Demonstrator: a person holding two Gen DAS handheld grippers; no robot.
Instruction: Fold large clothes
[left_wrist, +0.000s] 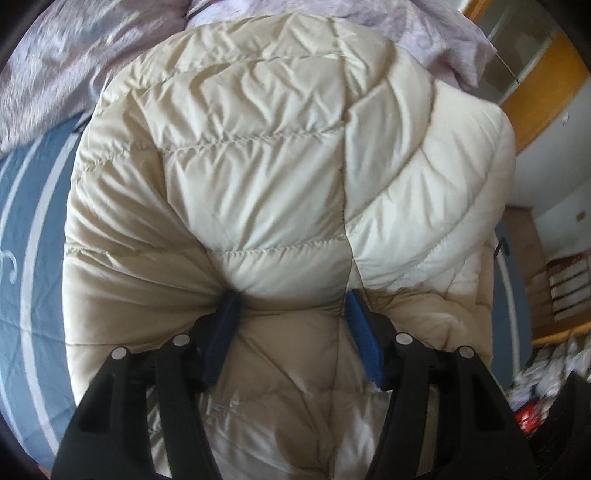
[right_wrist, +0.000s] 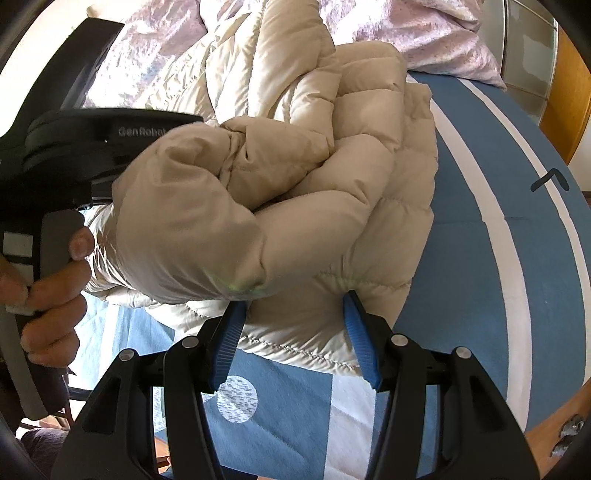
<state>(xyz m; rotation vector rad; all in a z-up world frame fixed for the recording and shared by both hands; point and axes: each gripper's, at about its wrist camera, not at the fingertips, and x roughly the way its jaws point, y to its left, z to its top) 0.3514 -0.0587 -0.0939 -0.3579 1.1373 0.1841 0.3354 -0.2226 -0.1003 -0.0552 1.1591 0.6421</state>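
Observation:
A cream quilted down jacket (left_wrist: 280, 177) lies bunched on a blue bedsheet with white stripes (left_wrist: 33, 229). My left gripper (left_wrist: 291, 306) has its blue pads pressed into a puffy fold of the jacket, gripping a wide bunch of it. In the right wrist view the jacket (right_wrist: 295, 192) is folded over itself, and my right gripper (right_wrist: 293, 314) has its blue fingers around the jacket's lower hem. The left gripper's black body and the hand holding it (right_wrist: 59, 266) show at the left, partly behind the jacket.
A crumpled pink-lilac blanket (left_wrist: 62, 62) lies at the head of the bed, also in the right wrist view (right_wrist: 417, 33). A wooden bed frame (right_wrist: 569, 92) runs along the right. Shelves and clutter (left_wrist: 565, 291) stand beside the bed.

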